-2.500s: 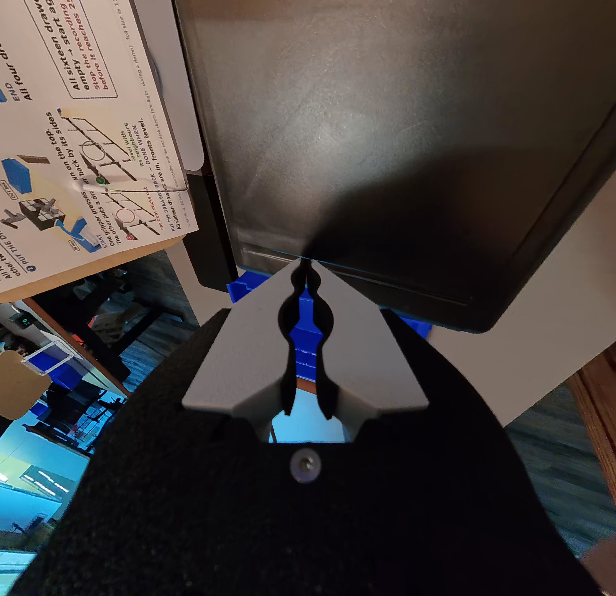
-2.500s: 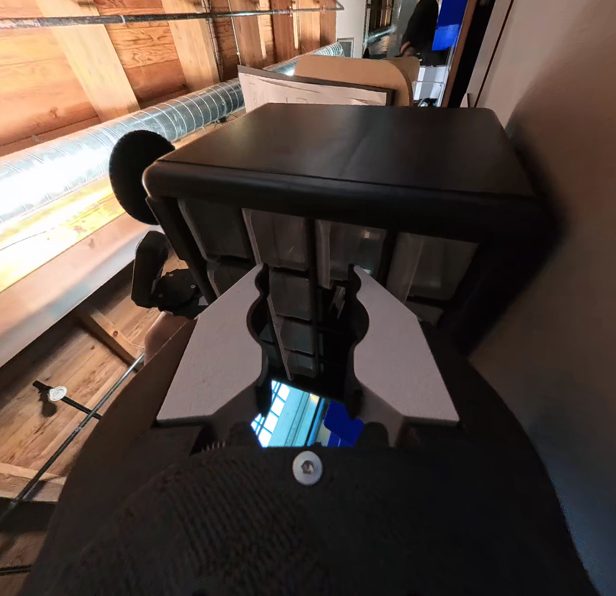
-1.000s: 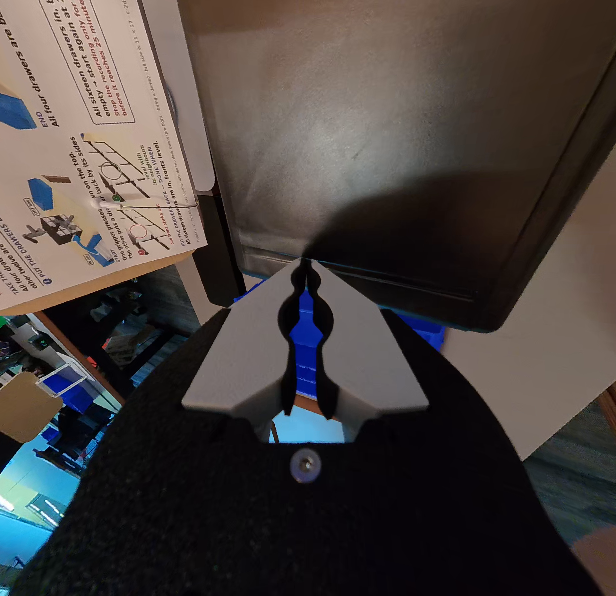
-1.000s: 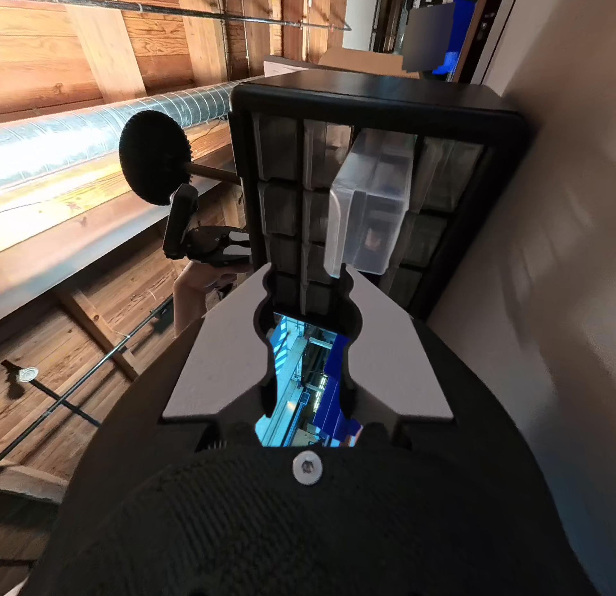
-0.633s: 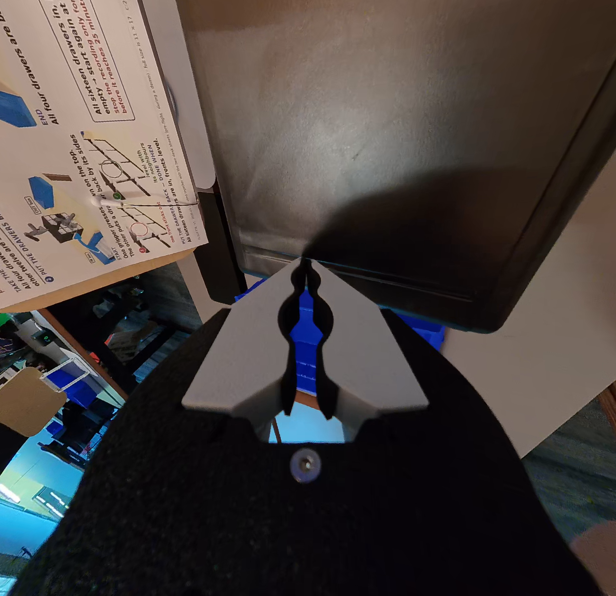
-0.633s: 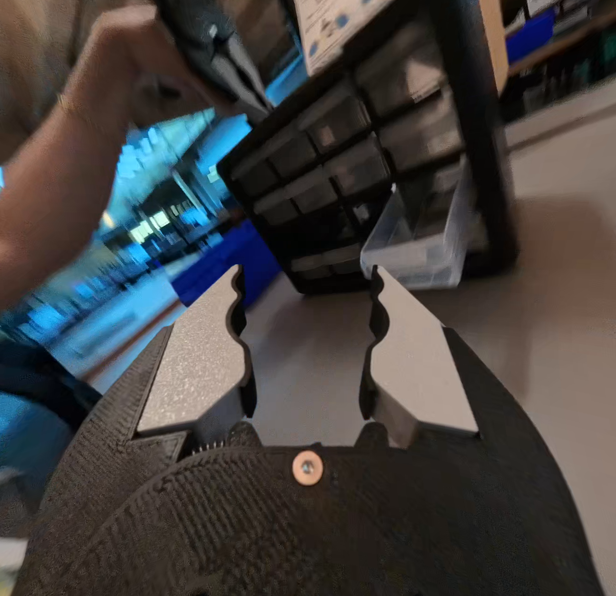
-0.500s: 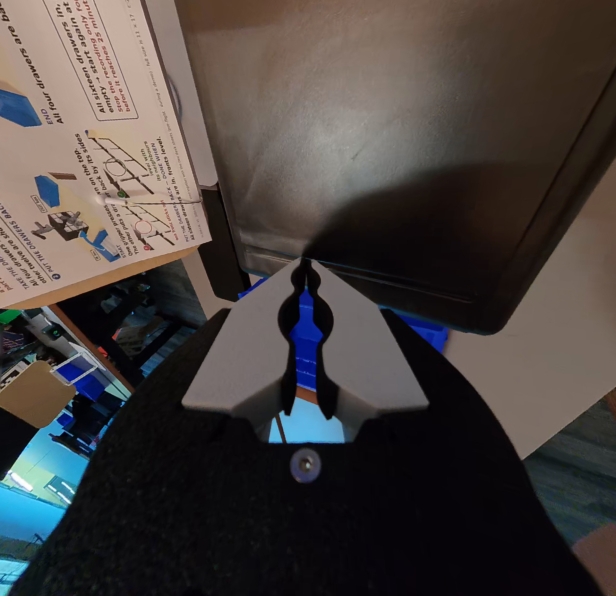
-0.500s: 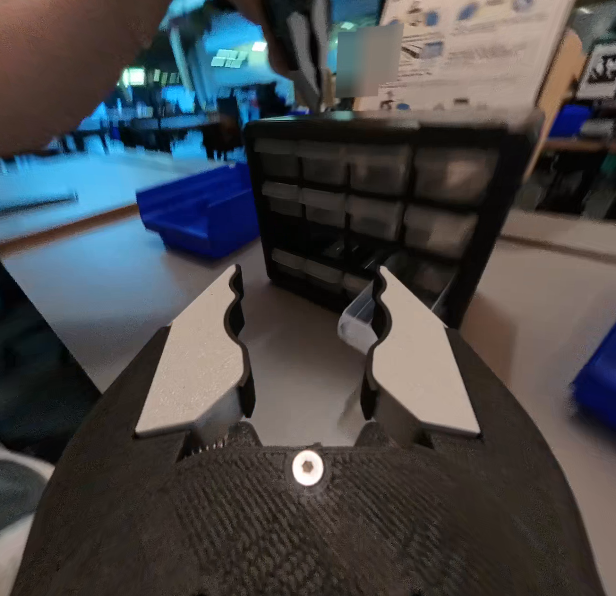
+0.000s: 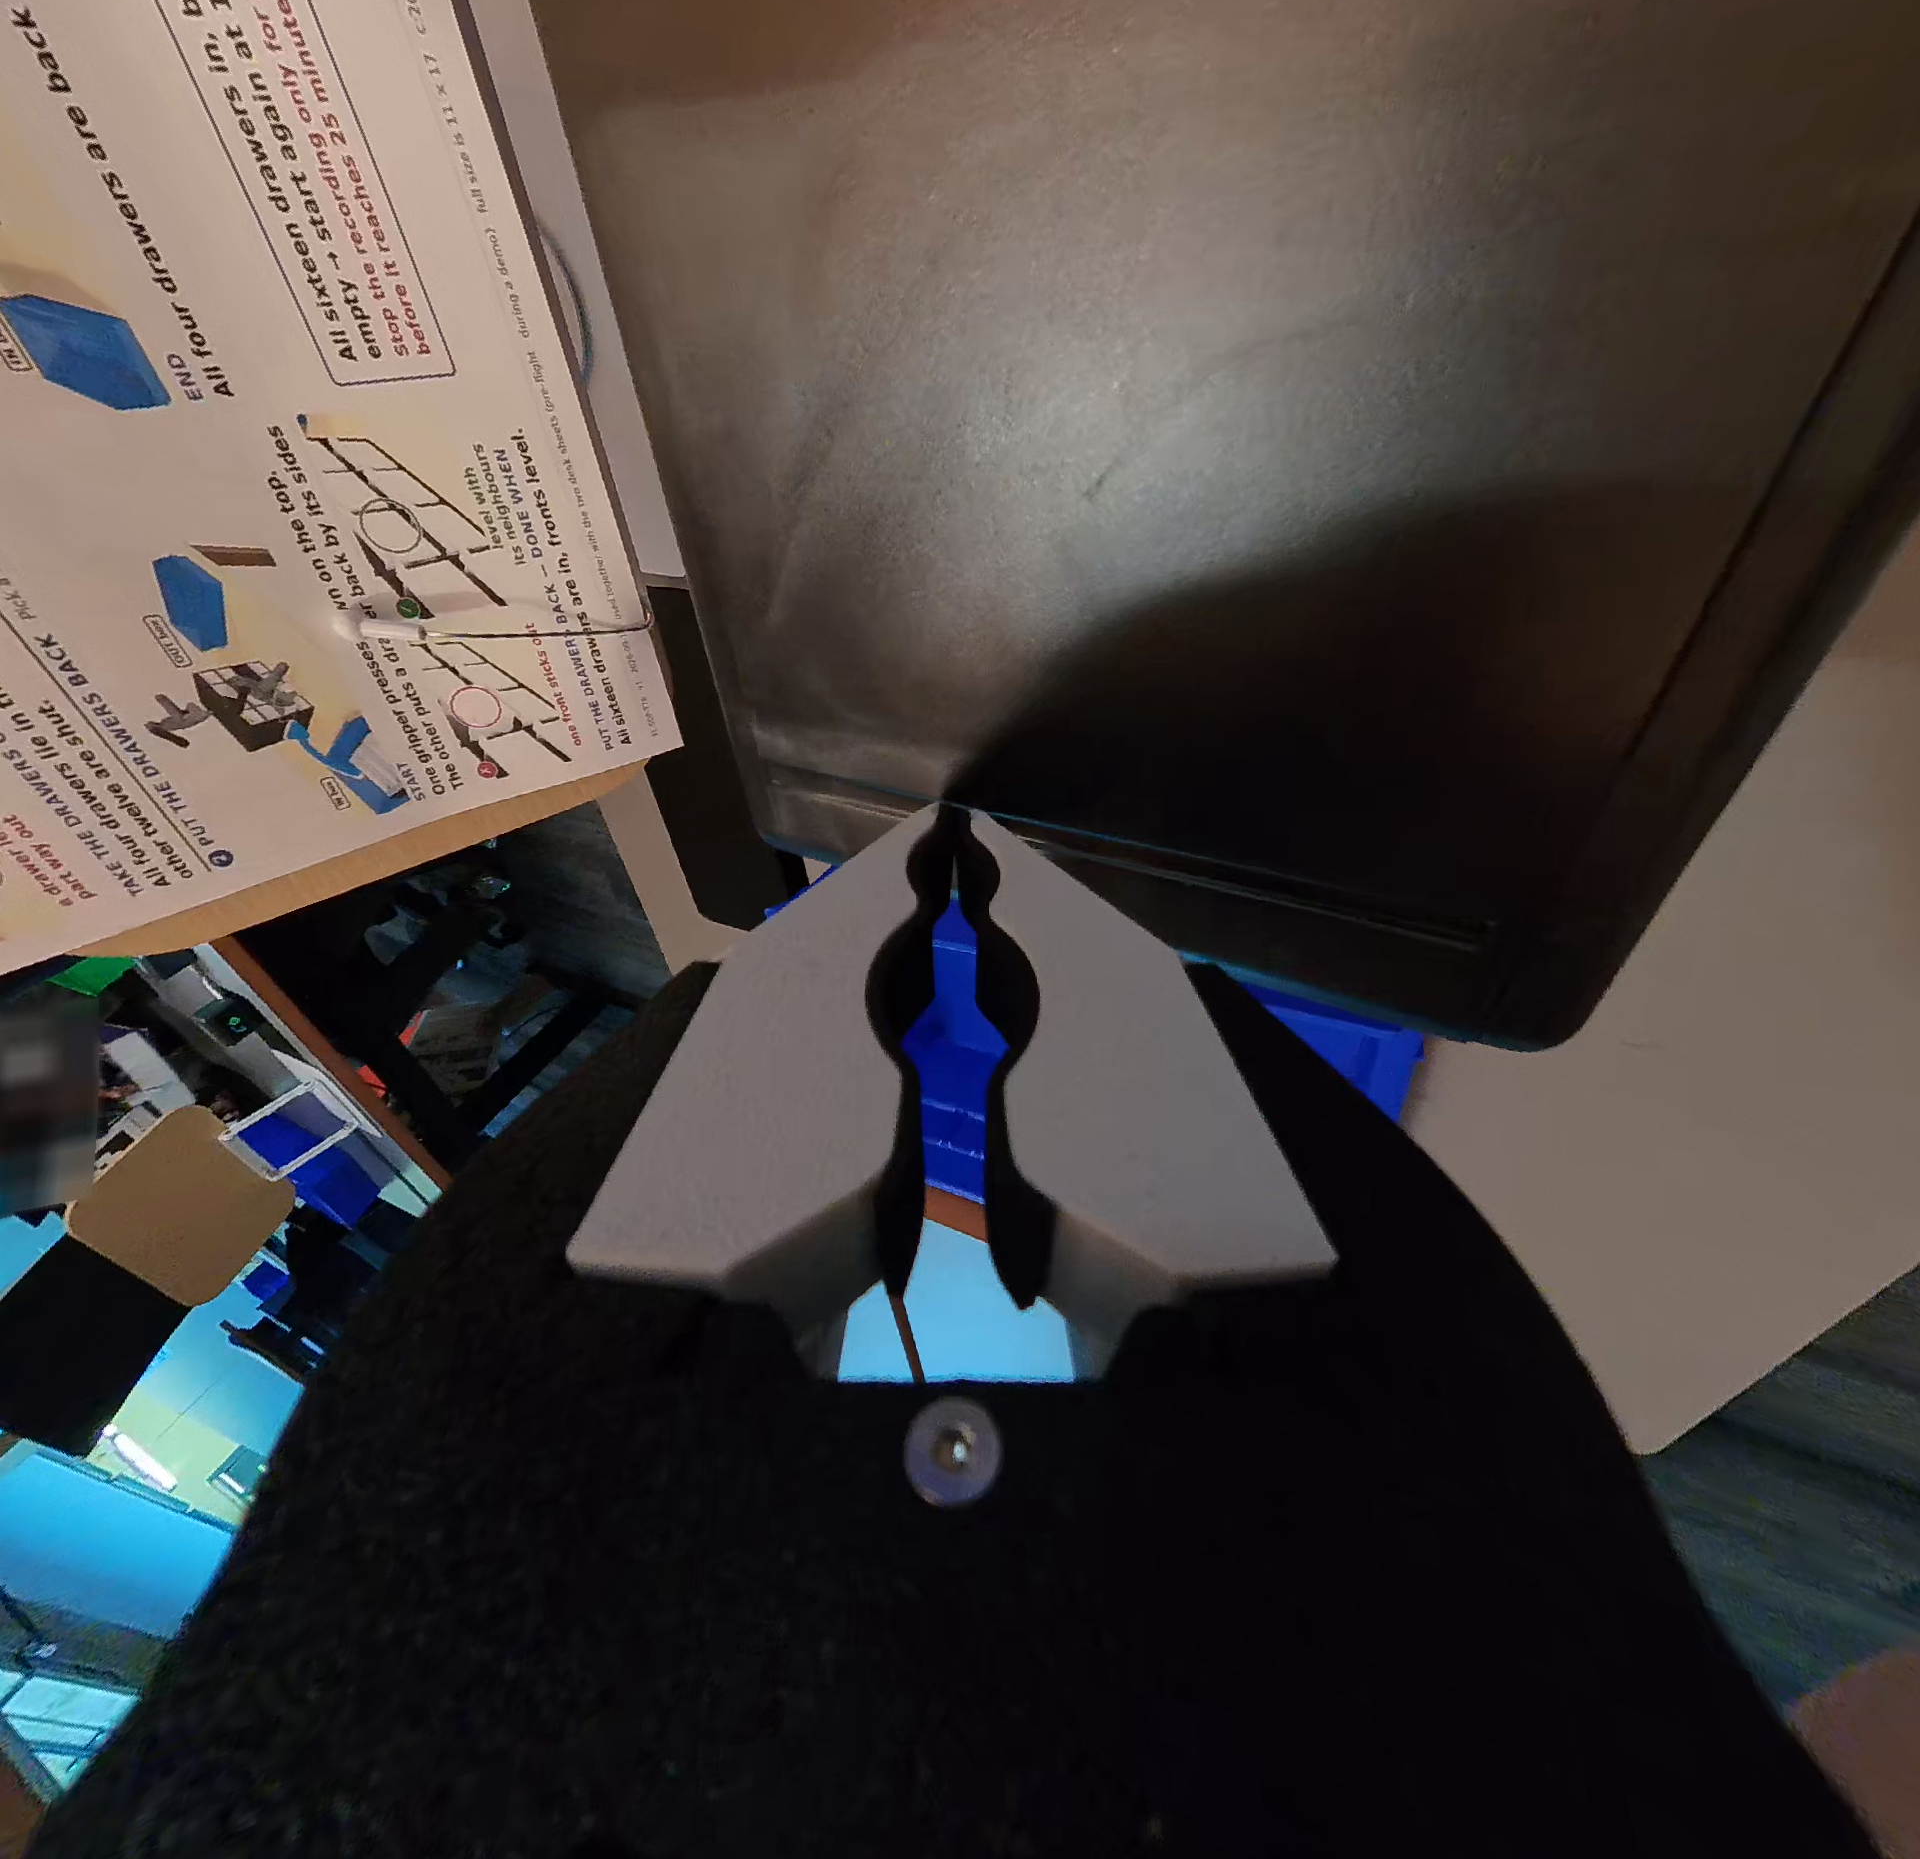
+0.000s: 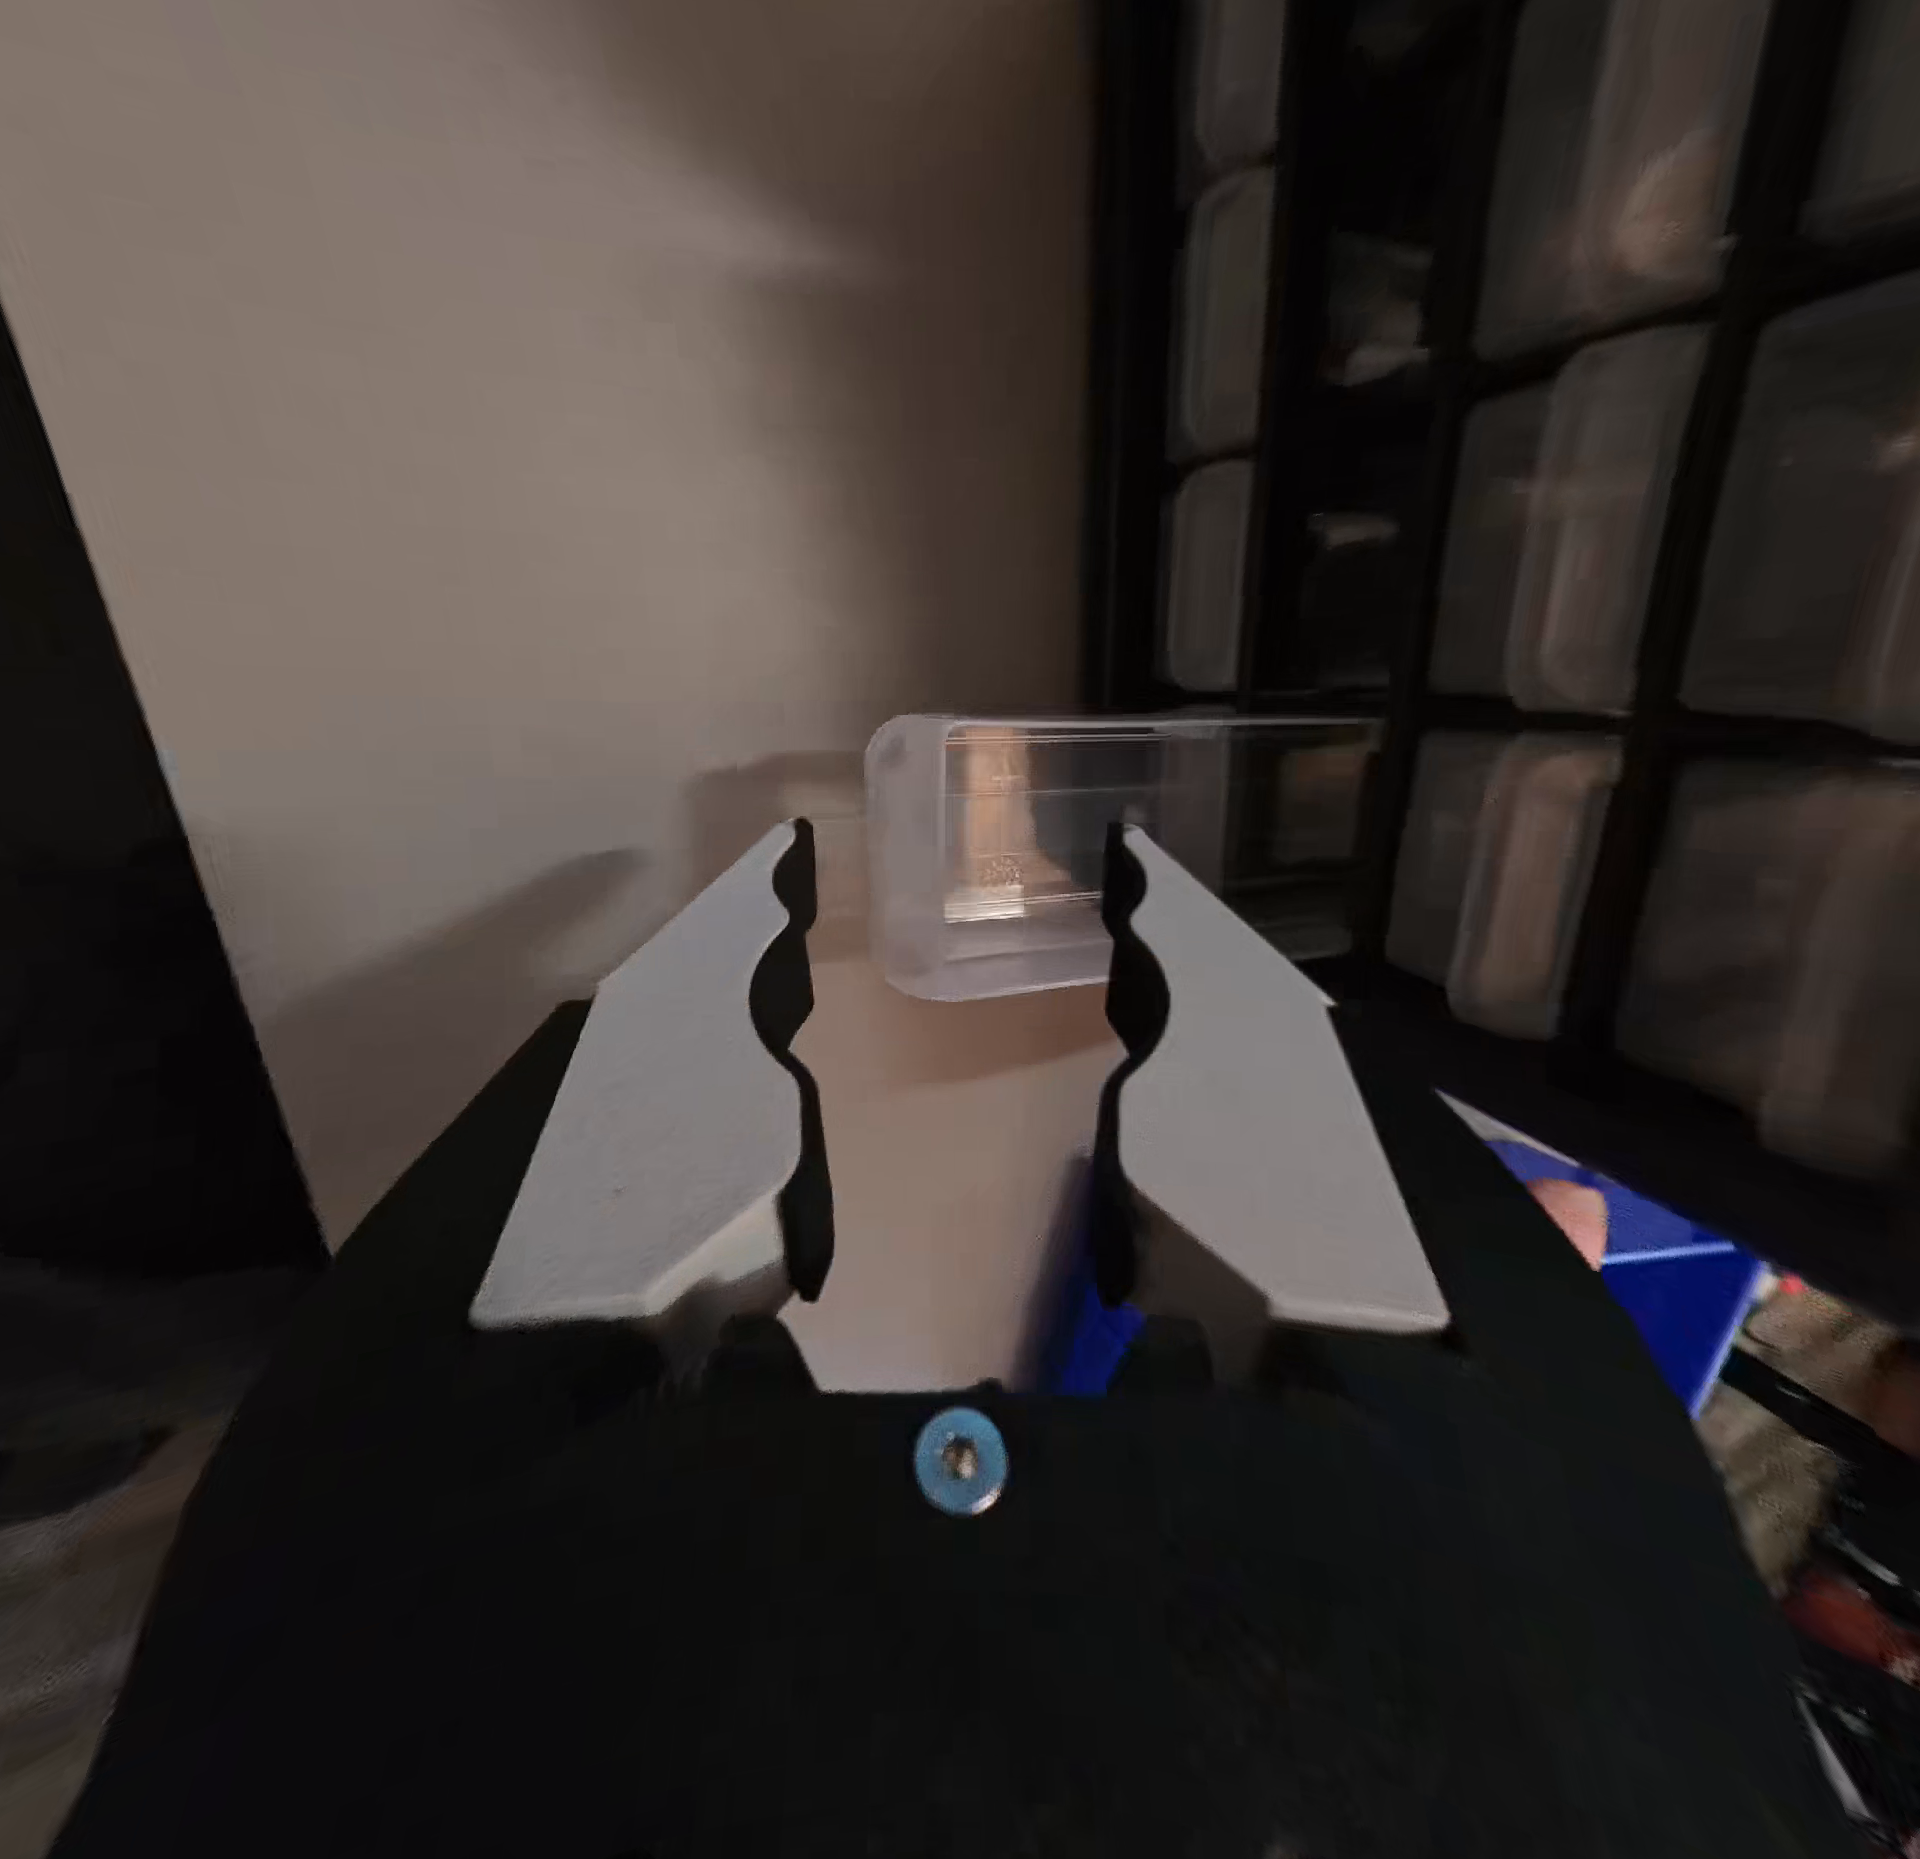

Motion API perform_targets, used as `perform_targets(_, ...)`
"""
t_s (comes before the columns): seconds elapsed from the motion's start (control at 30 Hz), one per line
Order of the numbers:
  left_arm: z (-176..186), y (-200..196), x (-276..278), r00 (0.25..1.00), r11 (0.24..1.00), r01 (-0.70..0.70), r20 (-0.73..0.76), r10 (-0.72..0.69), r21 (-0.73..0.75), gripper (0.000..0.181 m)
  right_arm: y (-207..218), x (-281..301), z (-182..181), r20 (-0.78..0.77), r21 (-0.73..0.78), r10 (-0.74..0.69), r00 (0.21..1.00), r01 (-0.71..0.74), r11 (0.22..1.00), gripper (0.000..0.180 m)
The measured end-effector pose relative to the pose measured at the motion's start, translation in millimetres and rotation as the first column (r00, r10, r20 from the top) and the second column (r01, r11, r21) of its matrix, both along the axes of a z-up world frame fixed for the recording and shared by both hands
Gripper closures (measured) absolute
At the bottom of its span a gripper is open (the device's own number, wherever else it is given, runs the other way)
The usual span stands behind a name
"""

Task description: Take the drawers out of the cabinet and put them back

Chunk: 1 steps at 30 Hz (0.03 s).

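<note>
Cabinet (image 9: pixel 1195 375), black and matte, fills most of the left wrist view, seen on its flat top panel, with the left gripper (image 9: pixel 951 822) pressing its tips against that panel near the edge. The two grey fingers (image 9: pixel 769 1082) are clenched together with only a thin wavy slit between them and nothing held. Past the cabinet's edge a blue bin (image 9: pixel 1340 1051) shows on the pale table (image 9: pixel 1662 1134). To the side stands a printed instruction sheet (image 9: pixel 260 407) on a cardboard backing, tilted in this view.

In the right wrist view, which is blurred by motion, the same cabinet (image 10: pixel 1558 510) shows its front: a black grid frame holding rows of clear plastic drawers, with at least one slot in the second column looking dark and empty. One clear drawer (image 10: pixel 997 853) sticks far out of a lower slot, its rounded front end well clear of the frame while its rear still seems to sit in the opening; the blur makes the exact seating hard to judge. The right gripper (image 10: pixel 956 843) is released, jaws wide apart, with the drawer's front end just beyond and between the fingertips, not gripped. The table (image 10: pixel 520 407) spreads pale behind. A blue bin (image 10: pixel 1662 1290) sits below the cabinet in the frame.
</note>
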<state>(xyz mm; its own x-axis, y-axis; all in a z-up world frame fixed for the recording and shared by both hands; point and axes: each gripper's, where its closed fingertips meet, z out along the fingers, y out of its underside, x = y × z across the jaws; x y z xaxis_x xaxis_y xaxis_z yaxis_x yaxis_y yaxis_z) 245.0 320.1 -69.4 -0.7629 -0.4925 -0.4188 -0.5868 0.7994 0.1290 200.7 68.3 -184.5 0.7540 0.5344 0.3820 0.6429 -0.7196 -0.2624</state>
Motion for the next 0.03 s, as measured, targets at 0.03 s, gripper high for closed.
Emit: perform_targets(0.03, 0.0, 0.1, 0.0, 1.0, 1.0, 0.001, -0.001, -0.001, 0.001, 0.181, 1.2, 1.6, -2.5, -0.009, -0.023, -0.003, 1.0, 0.003, 1.0, 0.125)
